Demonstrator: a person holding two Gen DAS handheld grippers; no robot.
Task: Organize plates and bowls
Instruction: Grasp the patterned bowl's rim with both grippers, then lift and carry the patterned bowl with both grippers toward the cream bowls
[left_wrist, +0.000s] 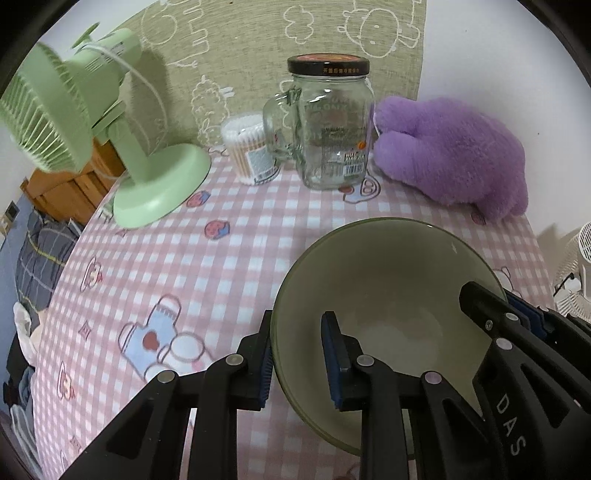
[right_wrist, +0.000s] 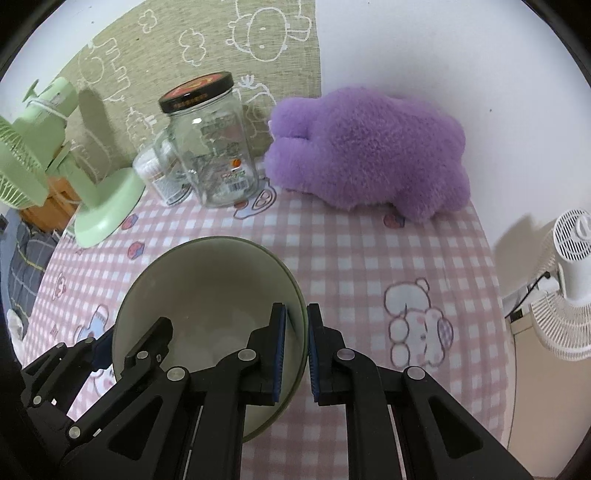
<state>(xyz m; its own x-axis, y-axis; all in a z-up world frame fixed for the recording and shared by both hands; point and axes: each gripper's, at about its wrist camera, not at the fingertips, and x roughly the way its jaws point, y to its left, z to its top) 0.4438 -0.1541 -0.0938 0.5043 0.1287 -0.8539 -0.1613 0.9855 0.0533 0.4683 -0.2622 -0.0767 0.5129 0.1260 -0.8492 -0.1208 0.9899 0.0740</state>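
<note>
A pale green bowl (left_wrist: 388, 295) is held over the pink checked tablecloth (left_wrist: 184, 266). My left gripper (left_wrist: 299, 354) straddles its left rim, one finger outside and one inside, with a clear gap on the inner side. My right gripper (right_wrist: 295, 347) is shut on the bowl's (right_wrist: 207, 280) right rim, blue pads pressed on both sides of the wall. Each gripper also shows in the other's view, the right one (left_wrist: 517, 321) and the left one (right_wrist: 122, 350). The bowl is empty inside.
At the back stand a green desk fan (left_wrist: 122, 147), a cotton swab tub (left_wrist: 251, 147), a glass mug and a lidded glass jar (left_wrist: 332, 122). A purple plush toy (left_wrist: 454, 151) lies at the back right. A white fan (right_wrist: 569, 280) stands beyond the table's right edge.
</note>
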